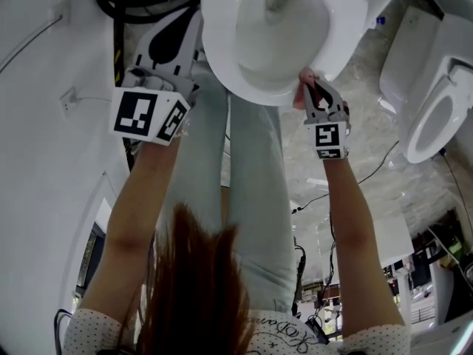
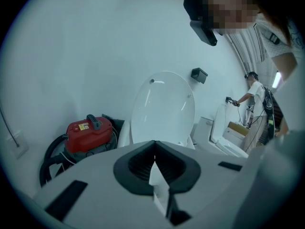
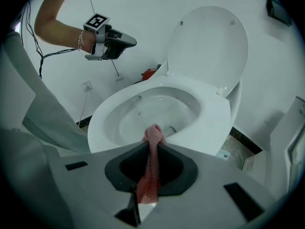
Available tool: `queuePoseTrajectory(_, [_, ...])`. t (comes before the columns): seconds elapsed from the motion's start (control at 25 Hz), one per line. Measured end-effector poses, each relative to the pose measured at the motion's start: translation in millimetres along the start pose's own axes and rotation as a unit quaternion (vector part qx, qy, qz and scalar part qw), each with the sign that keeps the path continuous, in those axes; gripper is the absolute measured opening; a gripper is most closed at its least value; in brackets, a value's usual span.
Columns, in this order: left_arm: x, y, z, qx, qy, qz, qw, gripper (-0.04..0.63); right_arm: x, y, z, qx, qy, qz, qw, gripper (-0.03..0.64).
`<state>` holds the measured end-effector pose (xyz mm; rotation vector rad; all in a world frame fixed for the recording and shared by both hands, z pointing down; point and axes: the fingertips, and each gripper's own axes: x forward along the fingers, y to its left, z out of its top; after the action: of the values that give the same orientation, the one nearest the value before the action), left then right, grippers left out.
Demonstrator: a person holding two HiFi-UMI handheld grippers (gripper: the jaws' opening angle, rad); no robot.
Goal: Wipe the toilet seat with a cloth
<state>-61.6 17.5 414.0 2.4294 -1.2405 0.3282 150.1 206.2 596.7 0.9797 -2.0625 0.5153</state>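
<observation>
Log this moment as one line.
right gripper shut on pink cloth at toilet seat front edge | left gripper shut, empty | lid up

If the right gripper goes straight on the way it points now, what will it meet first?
Most likely the toilet seat's near rim: the right gripper, shut on the pink cloth, points at it, so the cloth's tip would touch first. The gap is unclear.

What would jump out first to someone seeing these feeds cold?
The pink cloth stands out, clamped in the right gripper at the front rim of the white toilet seat, whose lid stands raised. The left gripper is shut on nothing, held off to the bowl's left. A red vacuum cleaner sits by the wall beside the toilet.
</observation>
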Motion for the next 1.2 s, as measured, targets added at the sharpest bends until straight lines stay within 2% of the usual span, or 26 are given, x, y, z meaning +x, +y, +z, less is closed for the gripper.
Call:
queuePoseTrajectory(0.56, [-4,11,5,0.007,-0.005,-0.019,0.9998,0.005,-1,26,-1,0.029,0.001,-0.025,0.999,0.049])
queuePoseTrajectory(1.2, [-20,28,-10,0.020,0.018,-0.070,0.9972,0.005,6,66,2,0.083,0.004,-0.079,0.993,0.049])
